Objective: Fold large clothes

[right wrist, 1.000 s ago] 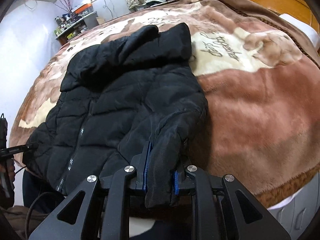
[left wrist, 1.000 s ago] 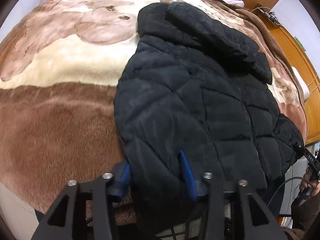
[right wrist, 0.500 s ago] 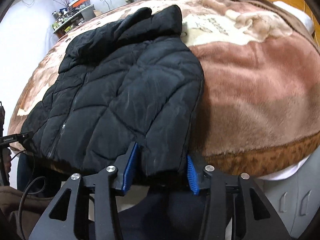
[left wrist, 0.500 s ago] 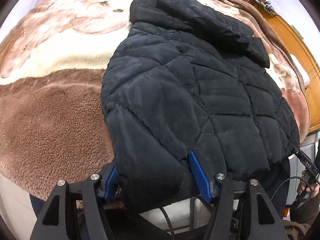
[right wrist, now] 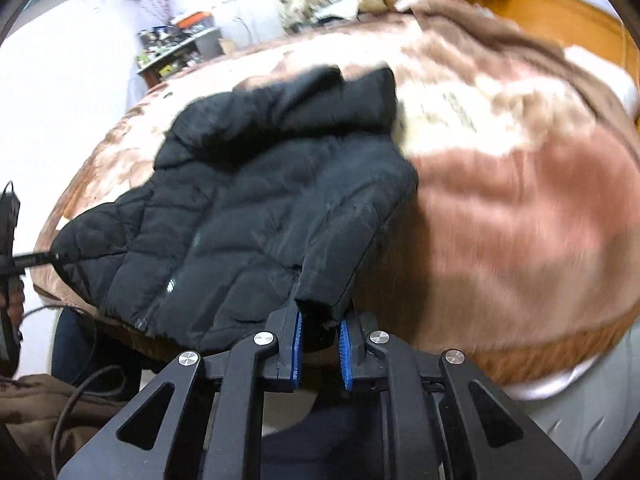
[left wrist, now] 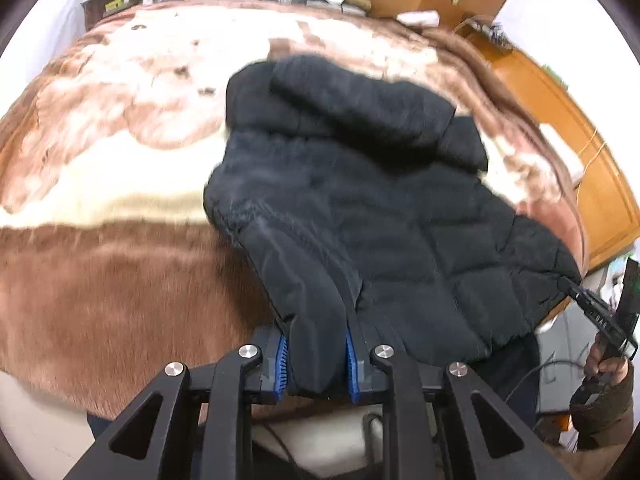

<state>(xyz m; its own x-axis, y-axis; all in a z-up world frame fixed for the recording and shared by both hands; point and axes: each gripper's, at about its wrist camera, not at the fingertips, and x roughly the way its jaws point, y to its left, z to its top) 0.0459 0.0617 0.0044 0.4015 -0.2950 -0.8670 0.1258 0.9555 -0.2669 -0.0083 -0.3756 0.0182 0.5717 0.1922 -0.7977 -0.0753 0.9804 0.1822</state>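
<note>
A black quilted hooded jacket (left wrist: pixel 380 220) lies front up on the bed, hood (left wrist: pixel 340 100) at the far end. In the left wrist view my left gripper (left wrist: pixel 316 344) has its jaws closing, and the blue pads (left wrist: pixel 281 364) pinch the near left hem corner, which is lifted off the blanket. In the right wrist view the jacket (right wrist: pixel 260 200) shows its zip. My right gripper (right wrist: pixel 320 340), its jaws closing too, clamps the near right hem corner, also raised. Both views are blurred by motion.
A plush brown and cream blanket (left wrist: pixel 100 280) covers the whole bed. A wooden bed frame (left wrist: pixel 580 160) runs along the right side. A cluttered shelf (right wrist: pixel 180 40) stands by the far wall. A person's sleeved hand (left wrist: pixel 604 364) is at the bed's near edge.
Half a second ago both grippers stood wide around the hem corners. Now both have closed on the fabric and risen, lifting the jacket's near edge off the blanket.
</note>
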